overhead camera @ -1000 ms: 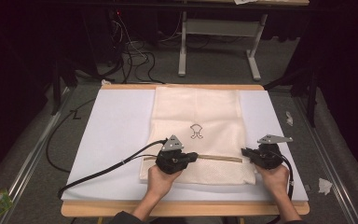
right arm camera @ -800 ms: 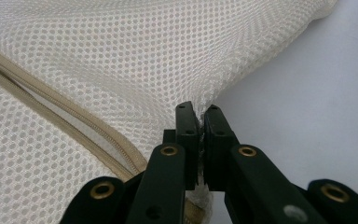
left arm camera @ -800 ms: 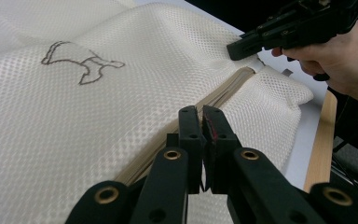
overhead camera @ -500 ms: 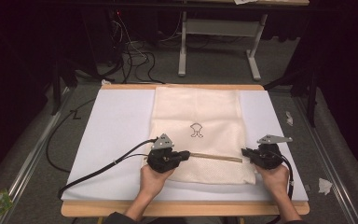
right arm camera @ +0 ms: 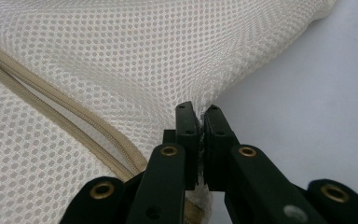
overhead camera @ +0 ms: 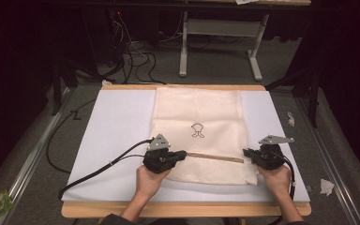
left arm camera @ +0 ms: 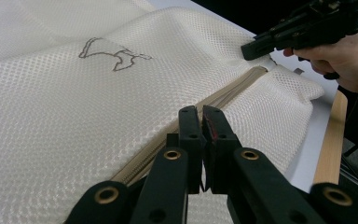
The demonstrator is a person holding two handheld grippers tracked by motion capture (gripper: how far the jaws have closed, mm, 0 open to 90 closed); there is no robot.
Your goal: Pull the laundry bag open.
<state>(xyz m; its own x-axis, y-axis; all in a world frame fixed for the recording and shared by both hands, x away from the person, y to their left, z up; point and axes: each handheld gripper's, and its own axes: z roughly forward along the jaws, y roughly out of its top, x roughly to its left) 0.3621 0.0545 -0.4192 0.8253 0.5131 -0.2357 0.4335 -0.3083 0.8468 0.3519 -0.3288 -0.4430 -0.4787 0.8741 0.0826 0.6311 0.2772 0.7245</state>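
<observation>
A cream mesh bag [overhead camera: 197, 112] with a small outline logo [overhead camera: 197, 130] lies flat on a white mat [overhead camera: 117, 136]. A tan zipper [overhead camera: 214, 157] runs across its near end. My left gripper [overhead camera: 183, 153] is shut at the zipper's left end. In the left gripper view its jaws [left arm camera: 200, 112] are pressed together over the zipper [left arm camera: 233, 91], with a thin tab between them. My right gripper [overhead camera: 245, 151] is shut on the bag's right edge, beside the zipper's other end. The right gripper view has the jaws [right arm camera: 198, 109] pinching mesh [right arm camera: 121, 56] next to the zipper [right arm camera: 74, 121].
The mat covers a wooden table whose front edge [overhead camera: 183, 210] faces the person. The left gripper's black cable [overhead camera: 98, 171] trails over the mat to the left. Paper scraps [overhead camera: 326, 186] lie on the floor at the right. A metal frame [overhead camera: 220, 28] stands behind the table.
My left gripper has slid left along the zipper, so a longer stretch of zipper shows between the two grippers. The right gripper has stayed in place.
</observation>
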